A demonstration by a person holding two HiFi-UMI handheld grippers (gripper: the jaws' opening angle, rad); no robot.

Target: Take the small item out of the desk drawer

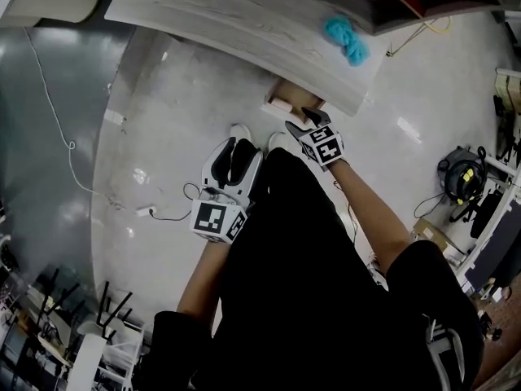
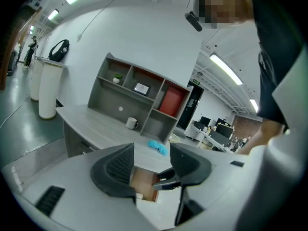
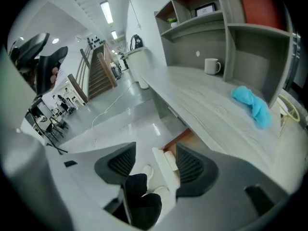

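A pale grey wood-grain desk [image 1: 212, 15] curves across the top of the head view. Under its front edge a drawer with a brown inside and a white front [image 1: 295, 96] stands pulled out. The small white roll-shaped item [image 3: 170, 160] lies inside it, just behind the white front.

The right gripper [image 1: 305, 123] is at the drawer's mouth, just off the desk's front edge. Its jaws are spread wide and grip nothing. In its own view the item shows in the gap, nearer the right-hand jaw and a little ahead of the tips.

The left gripper [image 1: 236, 157] hangs further out from the desk edge, over the glossy floor beside the person's dark trouser leg [image 1: 309, 243] and white shoe [image 1: 242, 133]. Its jaws are likewise released and empty.

Each gripper's cube [image 1: 326, 147] bears black-and-white square markers.

On the desk top lie a crumpled light-blue cloth [image 1: 348, 37] and, further back, a white mug [image 3: 211, 65] before a grey shelf unit with a red panel [image 2: 139, 105]. The print on a small framed card in the shelf is too small to read.
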